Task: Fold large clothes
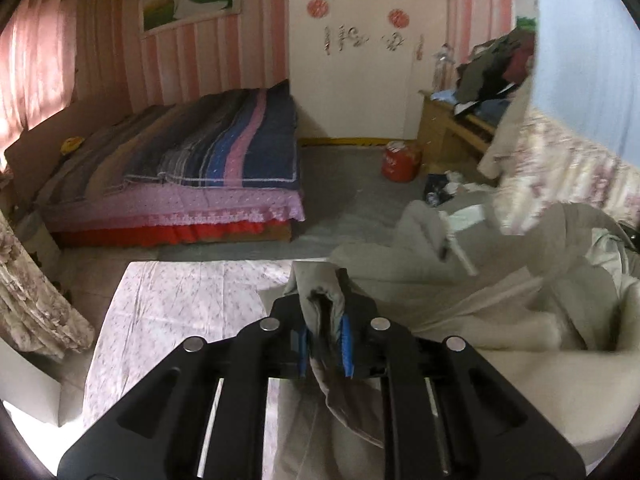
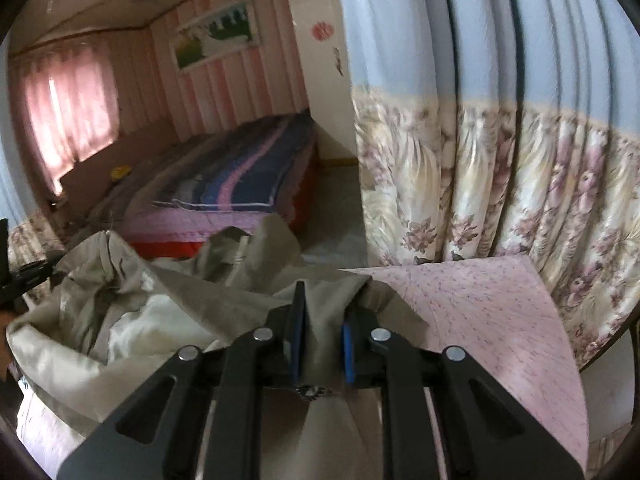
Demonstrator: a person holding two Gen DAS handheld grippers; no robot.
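crumpled beige garment (image 1: 460, 300), floral sheet (image 1: 180, 304)

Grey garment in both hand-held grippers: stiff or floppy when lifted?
Likely floppy: the grey garment sags and creases between the grips. Probably light, since small pinches at the left hand-held gripper and right hand-held gripper carry it. The pale lining looks slippery.

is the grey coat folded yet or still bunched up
Bunched up. The grey coat lies crumpled in loose heaps, pinched by the left gripper and right gripper.
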